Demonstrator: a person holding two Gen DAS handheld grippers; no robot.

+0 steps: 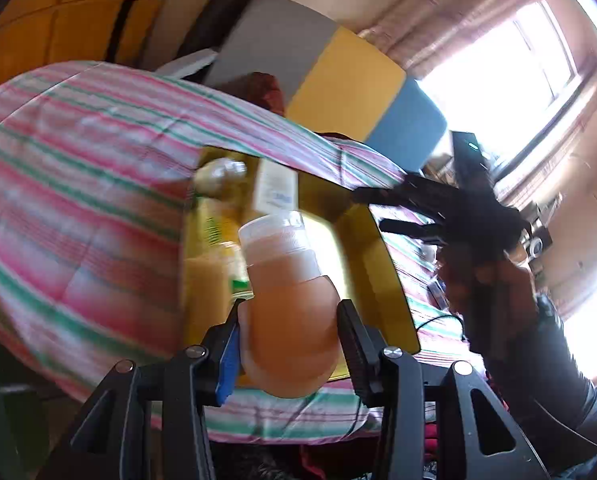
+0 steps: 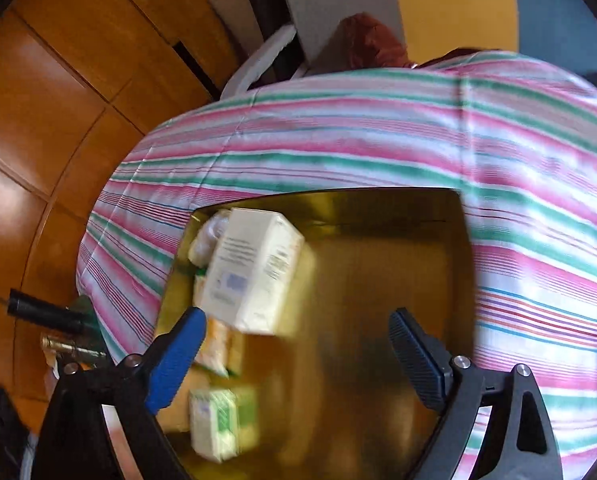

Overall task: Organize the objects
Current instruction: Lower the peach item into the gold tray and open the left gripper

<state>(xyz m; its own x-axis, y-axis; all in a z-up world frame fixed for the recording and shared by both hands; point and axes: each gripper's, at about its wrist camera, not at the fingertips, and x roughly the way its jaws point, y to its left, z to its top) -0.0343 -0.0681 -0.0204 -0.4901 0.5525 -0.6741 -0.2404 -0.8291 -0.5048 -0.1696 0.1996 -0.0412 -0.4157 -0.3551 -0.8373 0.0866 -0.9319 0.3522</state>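
My left gripper (image 1: 288,306) is shut on a peach-coloured bottle with a clear cap (image 1: 288,280) and holds it above a gold box (image 1: 382,276) that lies on the striped bedspread. Inside the box are a cream carton (image 1: 276,190), a yellow bottle (image 1: 218,216) and other packs. My right gripper (image 2: 298,332) is open and empty, hovering over the same gold box (image 2: 378,264). Below it lie the cream carton (image 2: 254,272) and a green-and-white pack (image 2: 218,424). The right gripper also shows in the left wrist view (image 1: 368,210), at the box's right edge.
The pink, green and white striped bedspread (image 2: 378,140) surrounds the box. Wooden wardrobe panels (image 2: 58,80) stand to the left. A grey, yellow and blue headboard (image 1: 338,80) is behind. A bright window (image 1: 518,68) is at the right. Dark tools (image 2: 50,312) lie left of the bed.
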